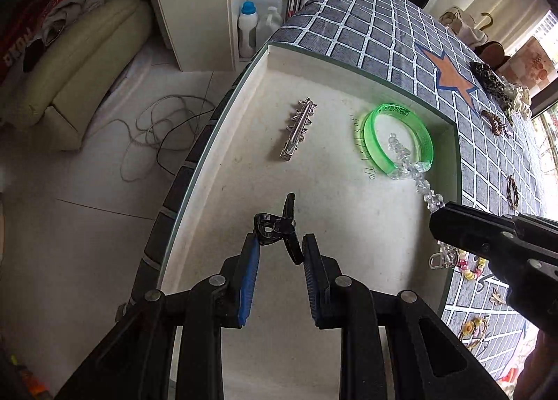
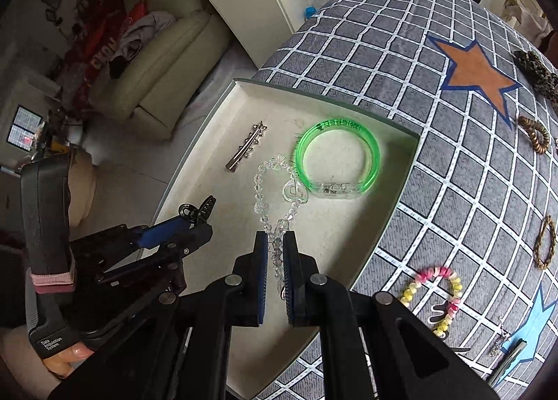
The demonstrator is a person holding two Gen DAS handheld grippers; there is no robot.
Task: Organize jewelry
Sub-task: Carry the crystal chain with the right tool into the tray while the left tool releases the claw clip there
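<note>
A shallow white tray [image 1: 324, 190] [image 2: 352, 225] lies on the checked tablecloth. In it are a silver spiked hair clip [image 1: 300, 127] [image 2: 246, 150] and a green translucent bangle [image 1: 370, 141] [image 2: 374, 152]. My left gripper [image 1: 280, 243] [image 2: 195, 222] hovers over the tray's near left part, shut on a black claw clip [image 1: 277, 225] [image 2: 197, 211]. My right gripper [image 2: 275, 239] [image 1: 440, 216] is shut on a clear bead bracelet [image 2: 263, 190] [image 1: 404, 152]. The bracelet's loop hangs over the tray beside the bangle.
On the grey checked cloth [image 2: 436, 120] to the right lie a pink and yellow bead bracelet [image 2: 436, 291], two brown rings [image 2: 535, 136] [image 2: 545, 243] and a leopard scrunchie [image 2: 537, 72]. The tray's left side sits at the table edge, with floor and a sofa [image 1: 80, 61] beyond.
</note>
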